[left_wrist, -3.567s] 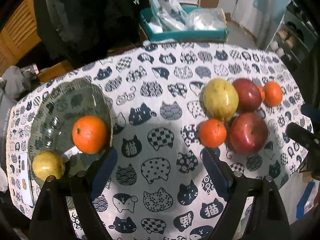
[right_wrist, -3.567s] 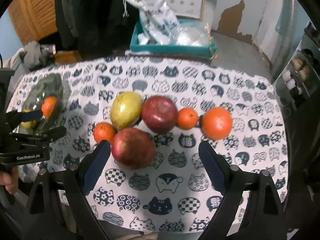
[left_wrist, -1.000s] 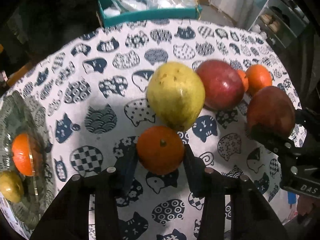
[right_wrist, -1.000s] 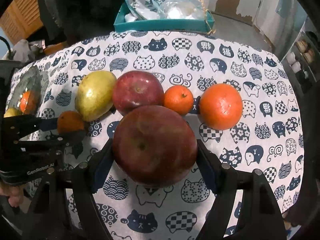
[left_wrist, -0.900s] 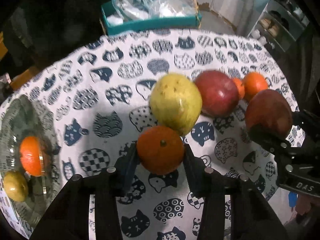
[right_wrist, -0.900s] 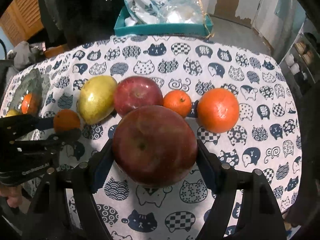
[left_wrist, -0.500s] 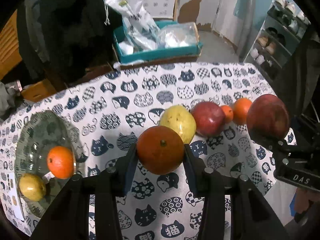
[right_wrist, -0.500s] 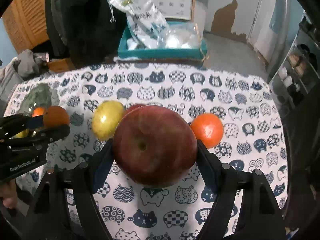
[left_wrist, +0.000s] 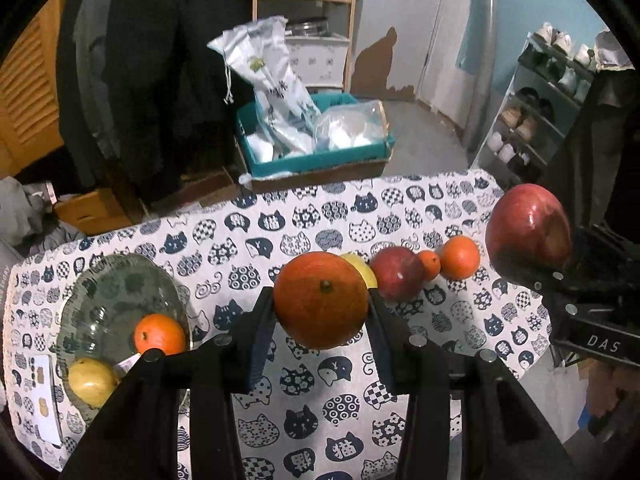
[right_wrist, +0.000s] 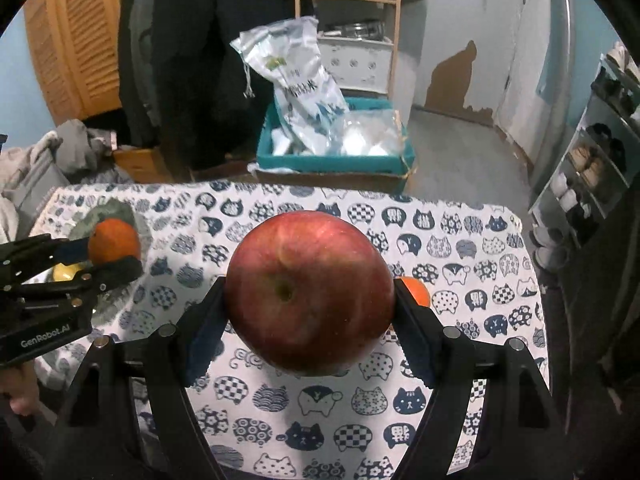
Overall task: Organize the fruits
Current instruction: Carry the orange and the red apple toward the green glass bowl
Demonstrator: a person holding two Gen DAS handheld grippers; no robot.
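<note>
The left claw [left_wrist: 321, 312] is clamped on an orange [left_wrist: 321, 305], holding it in the air above the surface [left_wrist: 256, 236], which is covered with a white cloth printed with cat faces. The right claw [right_wrist: 310, 308] grips a large red apple [right_wrist: 310, 294] between its pads, also clear of the cloth.

In the left wrist view, a glass plate [left_wrist: 104, 292] sits toward the left of the surface with a second orange [left_wrist: 160, 334] and a yellow fruit [left_wrist: 92, 382] in it. Behind the held orange, a row of fruit lies on the cloth: a yellow pear [left_wrist: 362, 270], mostly hidden, a red apple [left_wrist: 398, 274], a small tangerine [left_wrist: 429, 265] and a larger orange [left_wrist: 459, 258], each touching or just beside its neighbour.

Beyond the far edge stands a teal box [left_wrist: 312, 160] holding plastic bags [left_wrist: 276, 88].
</note>
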